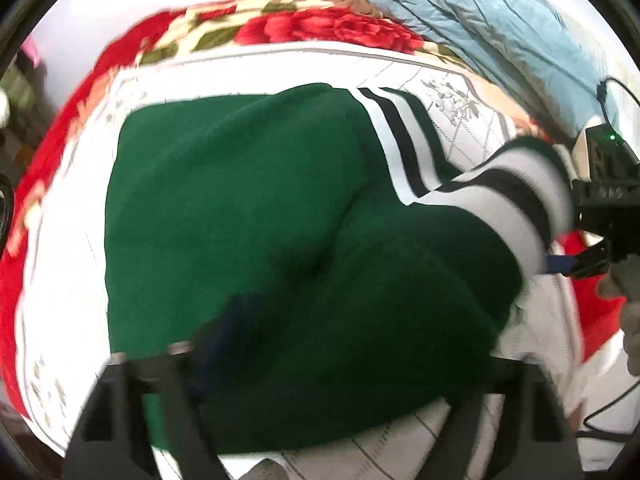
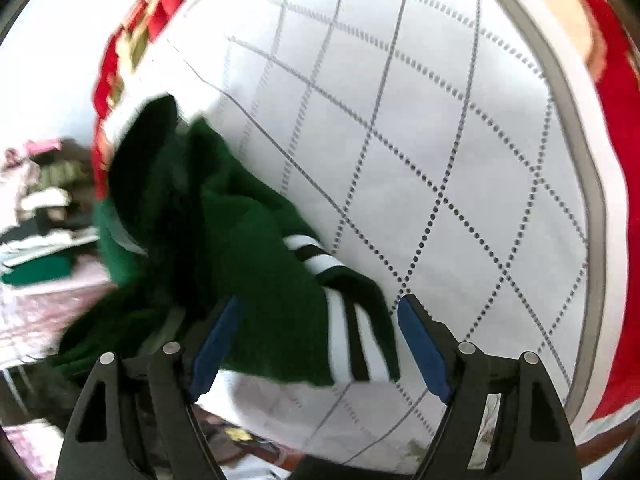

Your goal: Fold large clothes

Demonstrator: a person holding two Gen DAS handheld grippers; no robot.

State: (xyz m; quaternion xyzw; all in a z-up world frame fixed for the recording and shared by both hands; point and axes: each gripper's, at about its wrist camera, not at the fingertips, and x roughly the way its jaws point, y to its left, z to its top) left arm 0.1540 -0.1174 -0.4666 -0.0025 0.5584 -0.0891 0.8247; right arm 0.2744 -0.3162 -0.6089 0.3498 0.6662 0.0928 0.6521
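Green sweater [image 1: 248, 208] on white quilt [image 2: 460, 140], both grippers [image 2: 320, 344] agape, unladen

Left wrist view looking steeply down, close over the green garment [image 1: 248, 208] on the bed's white quilt [image 1: 68, 248]; right wrist view angled down near its striped sleeve [image 2: 344, 320]; sharing garment and quilt.
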